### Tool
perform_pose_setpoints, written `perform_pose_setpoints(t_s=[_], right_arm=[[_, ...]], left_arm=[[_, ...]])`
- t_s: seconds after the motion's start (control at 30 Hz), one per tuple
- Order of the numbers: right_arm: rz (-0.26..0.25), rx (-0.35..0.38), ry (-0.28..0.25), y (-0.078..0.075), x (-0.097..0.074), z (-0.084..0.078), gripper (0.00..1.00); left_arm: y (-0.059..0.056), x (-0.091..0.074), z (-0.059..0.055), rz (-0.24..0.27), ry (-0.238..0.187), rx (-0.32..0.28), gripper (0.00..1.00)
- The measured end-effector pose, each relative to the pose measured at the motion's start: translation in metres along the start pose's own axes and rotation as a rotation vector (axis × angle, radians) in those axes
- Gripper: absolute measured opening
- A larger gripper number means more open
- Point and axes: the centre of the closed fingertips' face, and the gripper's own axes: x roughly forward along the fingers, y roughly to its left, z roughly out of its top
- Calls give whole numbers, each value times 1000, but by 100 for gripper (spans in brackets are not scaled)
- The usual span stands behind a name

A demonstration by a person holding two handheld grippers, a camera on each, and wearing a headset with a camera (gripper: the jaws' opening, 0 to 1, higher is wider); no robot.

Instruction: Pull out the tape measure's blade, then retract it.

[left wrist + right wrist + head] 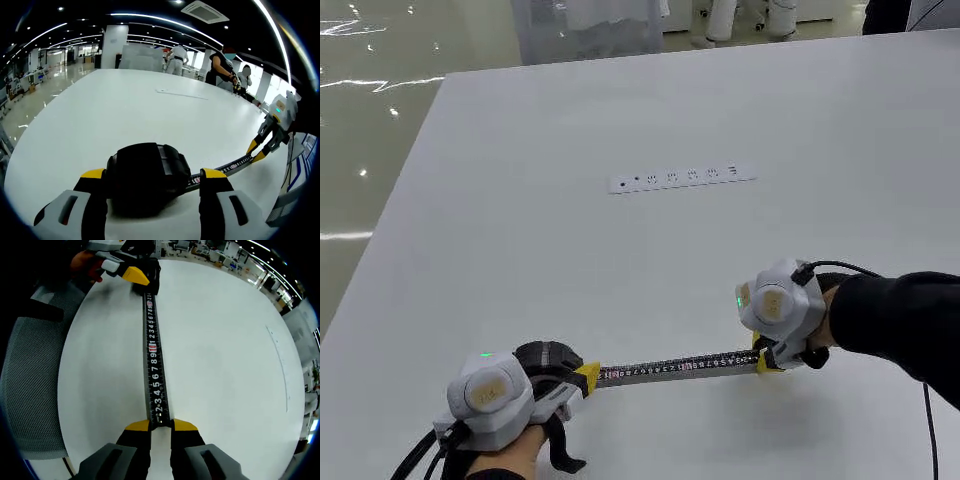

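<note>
Tape measure case (pixel 147 170) clamped by left gripper (pixel 153 176), blade (pixel 153 365) extended, pinched at its end by right gripper (pixel 161 425).

Right gripper (pixel 160 426) pinching the blade (pixel 152 355) end, blade stretched flat up the white worktop (pixel 220 330), numbers showing, far end reaching left gripper (pixel 135 274), perhaps gripping the dark case (pixel 152 284), mesh chair (pixel 30 390) alongside.

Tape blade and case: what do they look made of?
Blade: thin, flat black strip with printed white numerals and a low sheen, running straight from the case. Probably coated steel. Case: matte black with ribbed moulded panels. Looks like plastic, maybe rubber-clad; can't confirm.
</note>
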Motion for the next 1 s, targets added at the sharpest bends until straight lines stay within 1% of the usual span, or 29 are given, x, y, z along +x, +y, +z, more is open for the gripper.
perform_pose_setpoints(t_s=[0.07,0.13,0.17,0.23,0.27,0.3,0.33,0.47,0.6,0.7,0.73,0.8,0.93,1.0], right_arm=[[-3,18,-6,0,0,0,10],[-6,16,-4,1,1,0,10],[-11,2,5,1,1,0,10],[-9,1,14,1,1,0,10],[-7,-13,17,1,1,0,10],[-5,-36,17,1,1,0,10],[-4,-41,18,1,1,0,10],[0,-29,11,1,1,0,10],[3,3,9,0,1,0,9],[4,16,14,-1,1,0,10],[2,23,18,-1,1,0,10],[-5,41,23,-1,1,0,10],[-7,52,19,-2,1,0,10],[-4,49,13,-1,1,0,9]], left_arm=[[2,2,1,11,1,-8,71],[4,2,0,26,8,-14,69],[5,2,-1,35,12,-11,67],[9,2,-2,48,18,2,64],[8,3,-2,42,19,-11,64],[7,3,-2,36,20,-11,63],[7,2,-2,31,22,-14,63],[8,5,-3,19,39,-23,64],[7,5,-3,32,59,-16,64],[7,4,1,50,42,36,64],[6,3,1,54,44,40,64],[8,4,1,53,39,37,63],[9,4,1,52,22,37,63],[8,3,2,50,16,47,62]])
